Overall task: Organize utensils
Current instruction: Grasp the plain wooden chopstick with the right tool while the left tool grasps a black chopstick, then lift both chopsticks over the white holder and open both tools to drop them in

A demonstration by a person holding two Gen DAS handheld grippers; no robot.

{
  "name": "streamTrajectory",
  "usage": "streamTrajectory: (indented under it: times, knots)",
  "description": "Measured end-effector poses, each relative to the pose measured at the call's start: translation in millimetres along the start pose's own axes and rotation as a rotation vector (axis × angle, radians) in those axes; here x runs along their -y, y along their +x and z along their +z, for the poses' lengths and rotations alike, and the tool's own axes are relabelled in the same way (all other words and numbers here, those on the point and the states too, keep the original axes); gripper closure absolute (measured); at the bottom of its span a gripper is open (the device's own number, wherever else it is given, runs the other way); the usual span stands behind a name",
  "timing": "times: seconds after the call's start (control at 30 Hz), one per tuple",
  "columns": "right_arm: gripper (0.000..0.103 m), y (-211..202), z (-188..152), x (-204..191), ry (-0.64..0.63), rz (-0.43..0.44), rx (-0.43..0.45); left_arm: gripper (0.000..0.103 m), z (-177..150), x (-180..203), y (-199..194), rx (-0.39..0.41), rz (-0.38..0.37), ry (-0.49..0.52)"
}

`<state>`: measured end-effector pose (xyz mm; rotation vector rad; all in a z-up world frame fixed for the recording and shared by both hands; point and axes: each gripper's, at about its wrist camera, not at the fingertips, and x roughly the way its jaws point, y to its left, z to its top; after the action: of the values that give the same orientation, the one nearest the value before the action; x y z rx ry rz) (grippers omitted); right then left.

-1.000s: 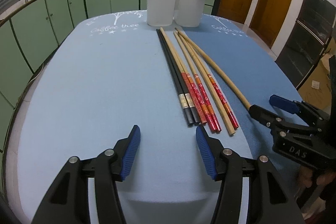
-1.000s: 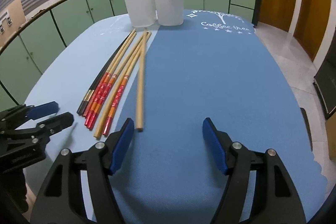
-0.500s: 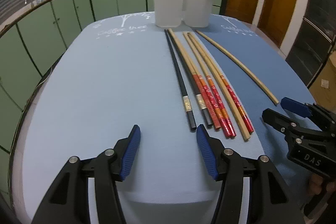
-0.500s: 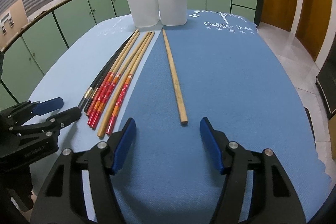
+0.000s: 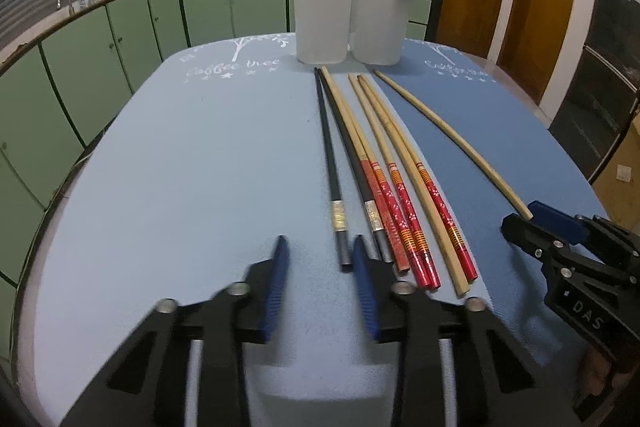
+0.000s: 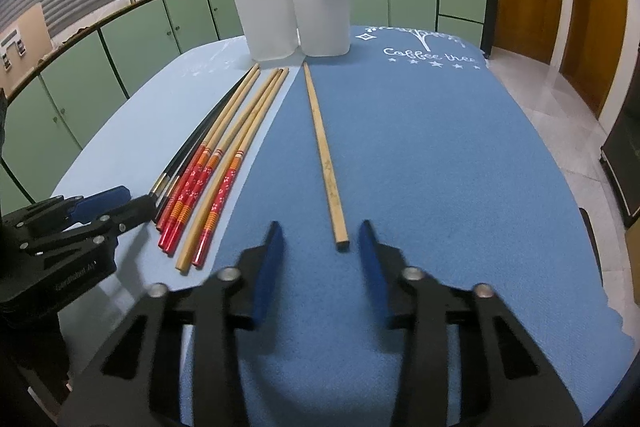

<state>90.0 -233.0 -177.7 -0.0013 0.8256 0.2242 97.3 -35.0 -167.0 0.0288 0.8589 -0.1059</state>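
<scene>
Looking down the blue-clothed bench (image 6: 440,147), I see the white two-cup plastic holder (image 6: 292,15) at its far edge, with every chopstick's long axis running from me toward it. My right hand-held gripper (image 6: 319,259) has just been narrowing, jaws parted and empty, the lone plain bamboo chopstick (image 6: 326,163) ending just ahead of its gap. My left hand-held gripper (image 5: 318,287), likewise narrowing and empty, sits nearest the black silver-banded chopstick (image 5: 332,171) beside the red-handled bundle (image 5: 404,211).

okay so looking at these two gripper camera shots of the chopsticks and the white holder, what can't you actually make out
- Inside of the white holder: both views, its own walls hide it.
- Left hand-held gripper fingertips: left wrist view, motion-blurred; its jaws have just been closing, nothing between them.
- Far black chopstick: right wrist view, its near end hidden behind the left hand-held gripper.
</scene>
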Motion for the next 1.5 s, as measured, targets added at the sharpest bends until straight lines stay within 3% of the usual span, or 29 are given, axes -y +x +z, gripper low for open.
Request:
streamTrajectory:
  times: [0.07, 0.1, 0.3, 0.5, 1.0, 1.3, 1.5]
  knots:
    - [0.091, 0.1, -0.3, -1.0, -0.009, 0.003, 0.002, 0.096, -1.7, 2.1, -1.3, 0.005, -0.017, -0.001]
    - [0.096, 0.3, -0.2, -1.0, -0.01, 0.007, 0.001, 0.096, -2.4, 3.4, -1.4, 0.006, -0.022, -0.002]
    - [0.096, -6.7, 3.6, 3.4, 0.007, 0.027, -0.002, 0.097, -2.2, 2.1, -8.6, 0.019, -0.016, -0.026]
    - [0.096, -30.9, 18.8, 3.7, -0.012, 0.039, 0.052, 0.097, 10.5, 0.3, -45.0, 0.109, 0.006, 0.003]
    - [0.097, -98.4, 100.9, 24.1, 0.022, 0.091, 0.214, 0.097, 93.3, -9.5, -125.3, 0.367, -0.023, 0.013]
    - [0.097, -111.7, 167.0, 28.2, 0.002, 0.142, 0.217, 0.097, 135.1, -14.4, -125.5, 0.402, -0.07, 0.013]
    - [0.097, -113.8, 191.6, 23.2, -0.046, 0.153, 0.213, 0.097, 149.0, -13.8, -125.5, 0.412, -0.078, 0.019]
